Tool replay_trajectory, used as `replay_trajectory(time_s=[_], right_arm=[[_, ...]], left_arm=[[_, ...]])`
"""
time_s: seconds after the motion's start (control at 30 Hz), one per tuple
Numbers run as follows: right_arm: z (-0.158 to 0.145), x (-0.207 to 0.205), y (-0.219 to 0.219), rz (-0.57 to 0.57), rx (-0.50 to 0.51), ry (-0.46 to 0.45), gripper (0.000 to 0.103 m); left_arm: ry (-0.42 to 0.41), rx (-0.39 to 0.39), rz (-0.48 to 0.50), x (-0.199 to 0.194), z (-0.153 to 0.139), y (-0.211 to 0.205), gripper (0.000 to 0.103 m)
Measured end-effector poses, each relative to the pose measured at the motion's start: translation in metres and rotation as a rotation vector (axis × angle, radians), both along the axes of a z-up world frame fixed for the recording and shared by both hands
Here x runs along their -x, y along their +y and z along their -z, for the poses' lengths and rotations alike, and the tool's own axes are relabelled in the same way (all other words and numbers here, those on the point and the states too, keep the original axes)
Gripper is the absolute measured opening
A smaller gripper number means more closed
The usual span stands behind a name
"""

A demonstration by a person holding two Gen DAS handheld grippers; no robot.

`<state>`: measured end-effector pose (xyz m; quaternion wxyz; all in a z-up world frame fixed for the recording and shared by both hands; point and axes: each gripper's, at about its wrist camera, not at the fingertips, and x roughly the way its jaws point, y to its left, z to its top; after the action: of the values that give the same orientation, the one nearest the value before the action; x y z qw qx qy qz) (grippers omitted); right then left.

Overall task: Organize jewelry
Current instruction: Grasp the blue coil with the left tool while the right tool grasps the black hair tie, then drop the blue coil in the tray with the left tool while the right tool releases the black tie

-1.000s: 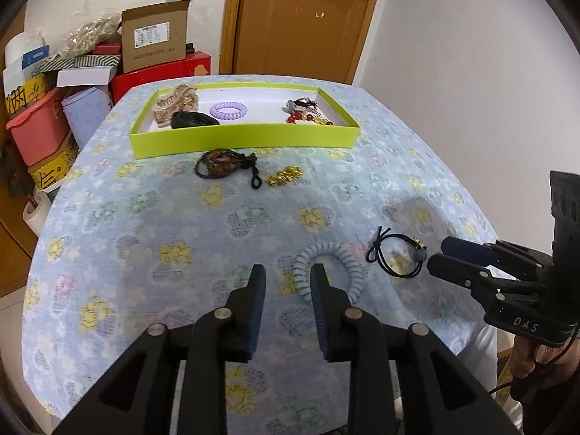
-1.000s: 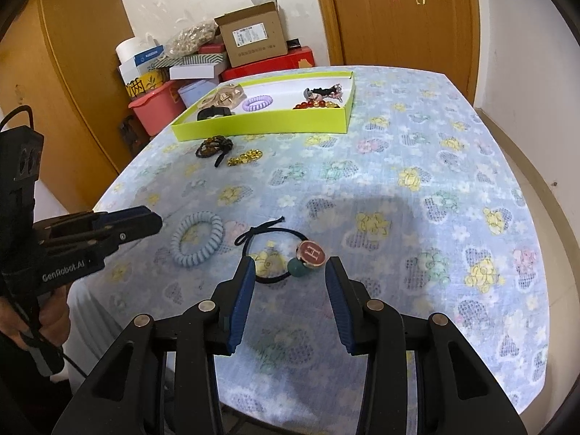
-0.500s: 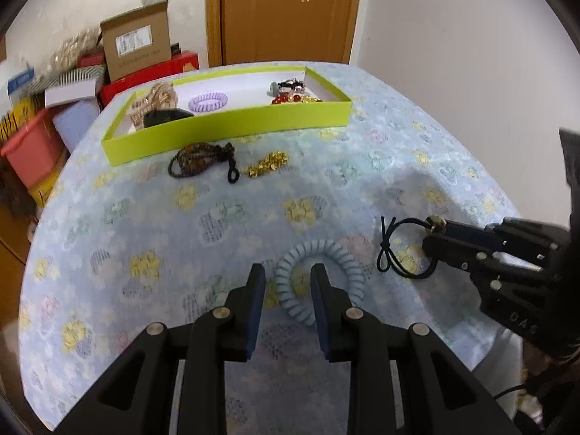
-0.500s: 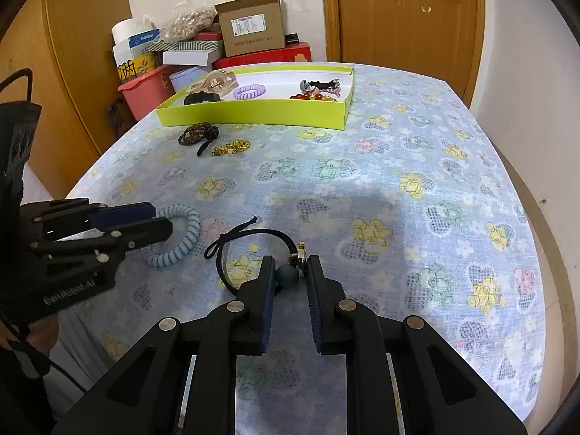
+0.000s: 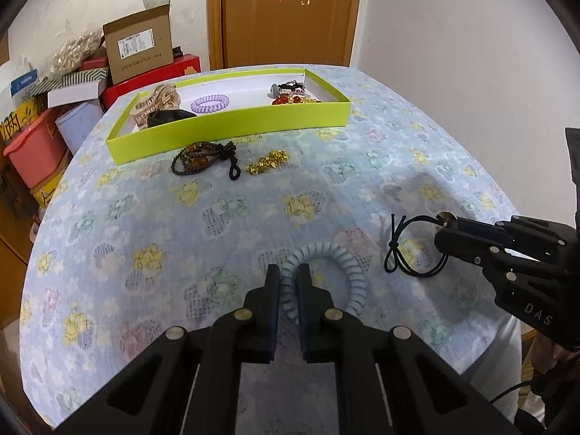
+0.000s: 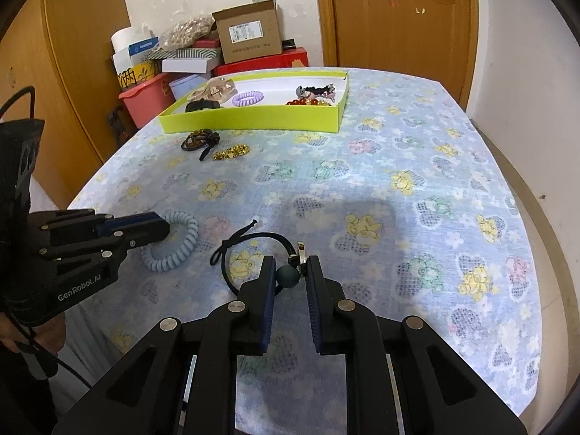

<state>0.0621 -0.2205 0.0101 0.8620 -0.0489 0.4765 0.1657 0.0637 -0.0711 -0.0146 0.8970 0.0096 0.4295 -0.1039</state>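
Observation:
My left gripper (image 5: 288,275) is shut on the near side of a light blue spiral hair tie (image 5: 340,257), which lies on the floral tablecloth. It shows in the right wrist view as well (image 6: 177,243). My right gripper (image 6: 288,272) is shut on the dark ball charm of a black elastic hair tie (image 6: 250,250), whose loop rests on the cloth; it also shows in the left wrist view (image 5: 413,250). A lime-green tray (image 5: 232,125) at the far side holds a purple spiral tie (image 5: 210,103), a beige claw clip (image 5: 156,105) and a red bead piece (image 5: 290,99).
A dark beaded bracelet (image 5: 203,157) and a gold chain piece (image 5: 266,161) lie on the cloth in front of the tray. Stacked boxes (image 5: 137,50) and a pink bin (image 5: 32,145) stand beyond the table's far left. A door (image 5: 290,14) is behind.
Both grippers moved forward and down and closed: the left onto the blue spiral tie, the right onto the black hair tie's ball charm.

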Motion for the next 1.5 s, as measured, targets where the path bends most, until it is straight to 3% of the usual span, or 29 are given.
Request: replay_trajectory(time_s=[0.87,1.1,1.5], right_arm=[[-0.050,0.015,-0.014,0.026,-0.105,-0.102,0.017],[-0.053,-0.018,-0.011,0.038,-0.076,-0.109,0.017],[-0.053,-0.105,0.020,-0.007,-0.022,-0.146,0.017]], left_arm=[[-0.094,0.067,-0.067,0.022,-0.060,0.026,0.009],[-0.114,0.062,-0.051,-0.012,-0.070,0.032,0.009],[-0.125,0.063,-0.079,-0.109,-0.079,0.053,0.009]])
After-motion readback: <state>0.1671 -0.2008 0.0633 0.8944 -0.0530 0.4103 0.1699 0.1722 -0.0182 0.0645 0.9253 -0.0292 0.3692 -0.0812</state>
